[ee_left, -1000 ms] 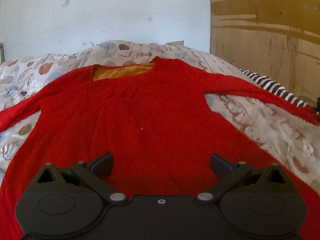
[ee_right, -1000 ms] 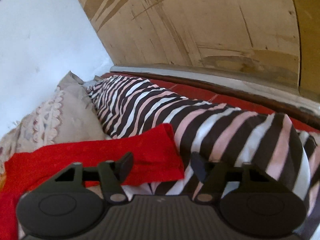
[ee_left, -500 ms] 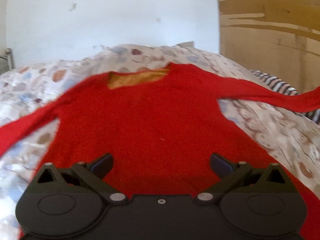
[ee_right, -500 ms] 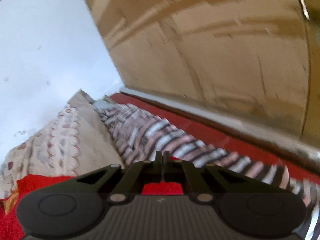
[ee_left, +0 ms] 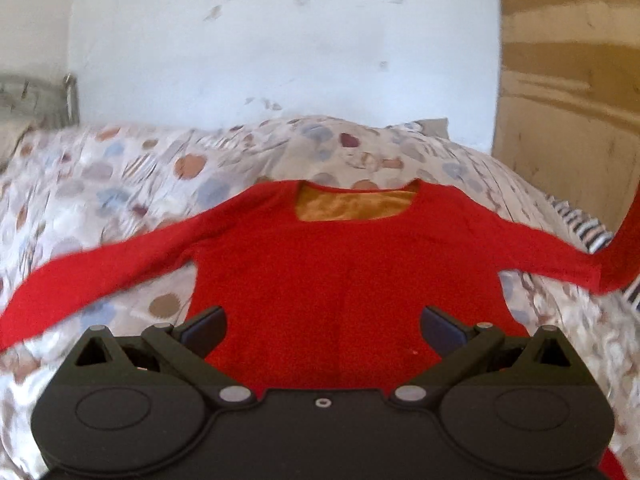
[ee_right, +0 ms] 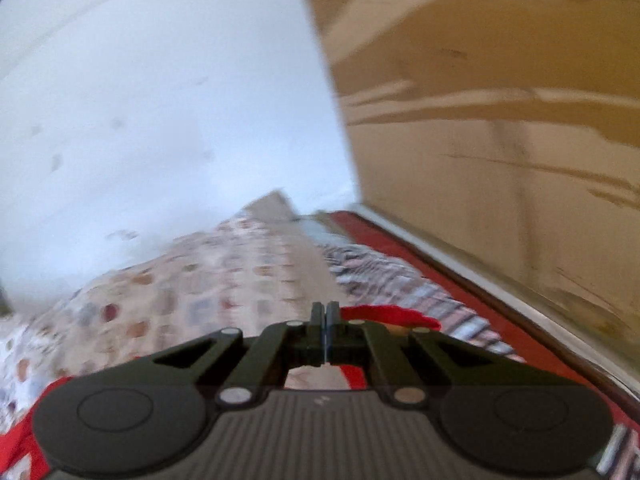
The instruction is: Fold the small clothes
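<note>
A red long-sleeved top (ee_left: 344,272) with a mustard lining at the neck lies spread flat on the patterned bed cover (ee_left: 132,184). My left gripper (ee_left: 322,326) hovers open above its lower body, nothing between the fingers. The top's right sleeve (ee_left: 616,256) bends upward off the bed at the right edge of the left wrist view. My right gripper (ee_right: 325,316) is shut on that red sleeve end (ee_right: 394,317), which bunches just beyond the closed fingers and hangs below them. The left sleeve (ee_left: 80,280) stretches out flat to the left.
A striped blanket (ee_right: 404,284) runs along the bed's right side next to a wooden panel (ee_right: 500,128). A white wall (ee_left: 280,48) stands behind the bed. A metal bed frame post (ee_left: 70,96) shows at the far left.
My right gripper closed on the sleeve end and rose, lifting the sleeve off the bed. My left gripper pulled up and back, still open, so more of the top shows.
</note>
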A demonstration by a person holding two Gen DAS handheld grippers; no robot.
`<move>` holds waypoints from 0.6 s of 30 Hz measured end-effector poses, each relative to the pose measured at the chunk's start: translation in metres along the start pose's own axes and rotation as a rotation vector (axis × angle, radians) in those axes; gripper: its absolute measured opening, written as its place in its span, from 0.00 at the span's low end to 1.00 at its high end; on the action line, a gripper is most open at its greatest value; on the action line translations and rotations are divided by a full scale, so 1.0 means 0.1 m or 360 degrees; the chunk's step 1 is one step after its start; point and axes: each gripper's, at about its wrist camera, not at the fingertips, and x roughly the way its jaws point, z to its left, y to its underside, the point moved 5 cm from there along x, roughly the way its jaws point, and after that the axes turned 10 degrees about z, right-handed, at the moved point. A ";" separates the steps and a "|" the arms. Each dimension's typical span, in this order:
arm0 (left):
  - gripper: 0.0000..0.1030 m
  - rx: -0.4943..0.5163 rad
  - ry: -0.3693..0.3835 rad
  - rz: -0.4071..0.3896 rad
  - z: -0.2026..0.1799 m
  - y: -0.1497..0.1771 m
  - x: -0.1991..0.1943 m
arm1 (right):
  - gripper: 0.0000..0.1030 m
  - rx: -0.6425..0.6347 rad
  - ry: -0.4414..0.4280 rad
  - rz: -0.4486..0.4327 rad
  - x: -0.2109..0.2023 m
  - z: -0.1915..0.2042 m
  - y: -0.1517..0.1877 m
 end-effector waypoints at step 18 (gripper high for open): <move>0.99 -0.0469 -0.0294 0.0006 1.74 0.32 -0.25 | 0.01 -0.0664 -0.0571 0.0267 0.65 3.54 1.03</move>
